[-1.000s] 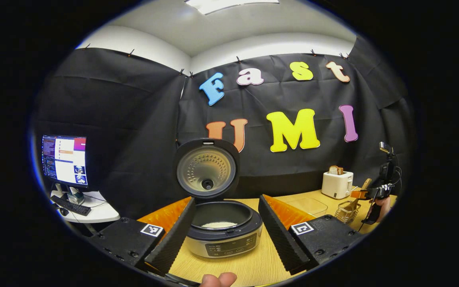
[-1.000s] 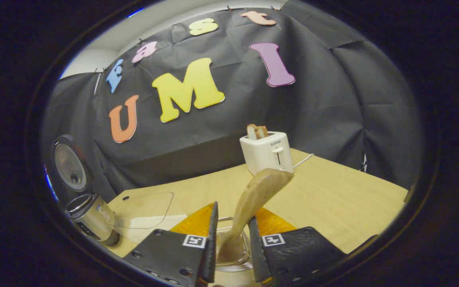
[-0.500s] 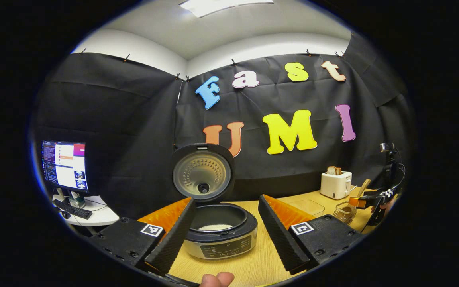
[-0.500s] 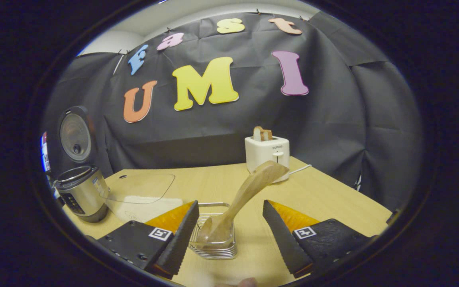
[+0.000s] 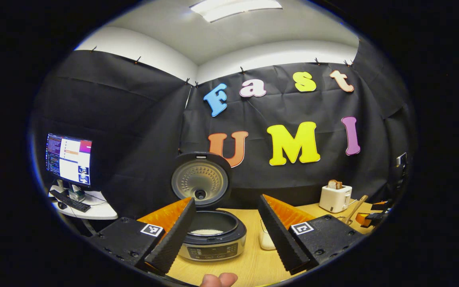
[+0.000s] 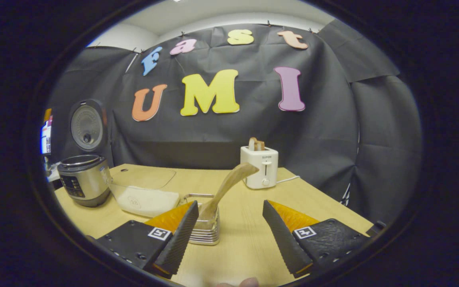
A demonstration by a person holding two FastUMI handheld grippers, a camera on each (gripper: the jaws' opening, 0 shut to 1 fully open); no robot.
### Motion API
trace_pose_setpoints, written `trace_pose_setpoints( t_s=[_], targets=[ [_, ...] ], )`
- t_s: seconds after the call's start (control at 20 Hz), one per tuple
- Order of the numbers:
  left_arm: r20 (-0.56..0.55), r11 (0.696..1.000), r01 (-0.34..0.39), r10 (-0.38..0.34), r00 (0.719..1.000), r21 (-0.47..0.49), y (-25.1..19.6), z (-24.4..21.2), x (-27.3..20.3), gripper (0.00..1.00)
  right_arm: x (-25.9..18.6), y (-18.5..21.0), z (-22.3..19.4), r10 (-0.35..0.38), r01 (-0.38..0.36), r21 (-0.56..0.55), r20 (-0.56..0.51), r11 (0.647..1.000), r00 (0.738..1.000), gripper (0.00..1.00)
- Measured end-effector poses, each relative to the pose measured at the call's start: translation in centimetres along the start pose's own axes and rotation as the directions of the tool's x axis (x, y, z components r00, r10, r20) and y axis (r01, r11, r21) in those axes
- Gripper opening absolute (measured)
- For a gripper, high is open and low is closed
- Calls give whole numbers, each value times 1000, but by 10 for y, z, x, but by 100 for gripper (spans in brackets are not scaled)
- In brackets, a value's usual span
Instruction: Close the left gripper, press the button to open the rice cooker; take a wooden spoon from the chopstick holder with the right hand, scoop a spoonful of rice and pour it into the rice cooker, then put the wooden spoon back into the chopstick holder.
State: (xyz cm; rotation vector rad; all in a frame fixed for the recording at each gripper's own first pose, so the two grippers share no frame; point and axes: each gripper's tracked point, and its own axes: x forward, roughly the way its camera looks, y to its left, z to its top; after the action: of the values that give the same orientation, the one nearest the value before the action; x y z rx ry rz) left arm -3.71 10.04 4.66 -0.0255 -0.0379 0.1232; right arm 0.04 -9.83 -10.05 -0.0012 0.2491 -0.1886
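Observation:
The rice cooker (image 5: pixel 210 241) stands with its lid (image 5: pixel 200 184) raised and white rice in the pot. My left gripper (image 5: pixel 225 236) is open, held back from the cooker with nothing between its fingers. In the right gripper view the wooden spoon (image 6: pixel 229 183) leans in the wire chopstick holder (image 6: pixel 203 230), bowl end up. My right gripper (image 6: pixel 231 239) is open just behind the holder, its left finger (image 6: pixel 177 239) in front of the holder's near side. The cooker (image 6: pixel 81 179) is at the far left there. The spoon (image 5: pixel 356 208) and the right gripper (image 5: pixel 372 212) are far right in the left gripper view.
A glass container of rice (image 6: pixel 146 199) sits between cooker and holder. A white toaster (image 6: pixel 259 167) with bread stands at the back of the wooden table (image 6: pixel 317 207). A monitor (image 5: pixel 69 159) and keyboard are on a side desk to the left. A thumb (image 5: pixel 218 279) shows at the bottom.
The right gripper went from shut on the spoon to open, leaving it in the holder, and drew back. The left gripper also pulled back from the cooker.

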Motion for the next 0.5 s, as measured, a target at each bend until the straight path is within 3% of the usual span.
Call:
trace_pose_setpoints(
  t_s=[0.1,0.5],
  targets=[
    [-11,1000,-10,10,1000,11,-5,1,3,100,-10,1,7,27,-26,-19,32,999,999,92],
    [-52,994,-56,61,997,99,3,43,54,100,-20,26,12,173,-170,-49,75,984,982,94]
  ],
)
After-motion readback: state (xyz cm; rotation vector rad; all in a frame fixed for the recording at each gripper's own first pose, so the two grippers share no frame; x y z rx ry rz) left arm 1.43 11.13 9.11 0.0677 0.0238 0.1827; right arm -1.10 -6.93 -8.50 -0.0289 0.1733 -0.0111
